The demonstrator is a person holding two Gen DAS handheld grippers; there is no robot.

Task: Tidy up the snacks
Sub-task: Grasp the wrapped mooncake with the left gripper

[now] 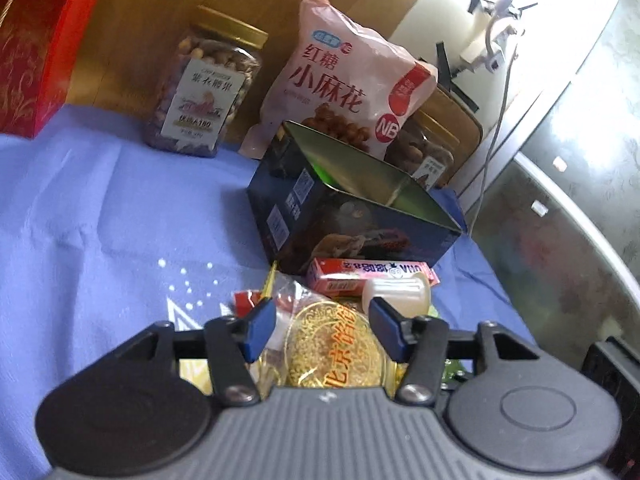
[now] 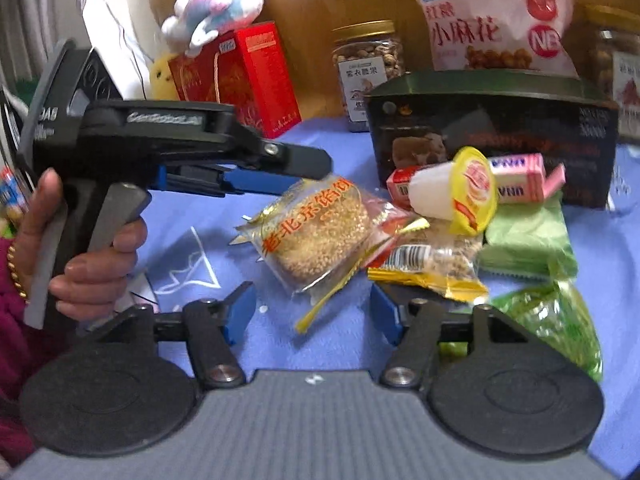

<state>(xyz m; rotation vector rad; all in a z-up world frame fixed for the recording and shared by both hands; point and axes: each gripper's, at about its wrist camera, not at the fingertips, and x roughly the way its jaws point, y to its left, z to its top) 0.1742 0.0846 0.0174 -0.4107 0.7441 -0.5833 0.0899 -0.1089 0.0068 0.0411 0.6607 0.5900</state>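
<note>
Lying in a loose heap on the blue cloth (image 2: 328,332) of the bench, the snacks are many and small; the sesame cake (image 2: 316,232) is round and golden, sealed in a clear wrapper with orange characters, at the near left of the heap; just right of it a white jelly cup (image 2: 452,192) with a yellow lid lies on its side, resting on the other packets; behind the cup a pink candy box (image 2: 516,178) lies flat, close to the dark open box (image 2: 492,136); a green packet (image 2: 528,244) lies at the right of the heap; far behind, against the wooden wall, stand a nut jar (image 1: 202,88) with a gold lid, a pink snack bag (image 1: 352,80) leaning upright, and a red gift box (image 2: 244,80) at the far left.

The left gripper (image 1: 322,326) is low over the heap, its blue fingers (image 1: 260,326) apart on both sides of the sesame cake, not pressing it; in the right wrist view a hand (image 2: 88,248) holds its handle, and the gripper points to the right toward the cake; the right gripper (image 2: 312,314) is near the front of the heap, its fingers wide apart with only cloth and a wrapper edge between them.
</note>
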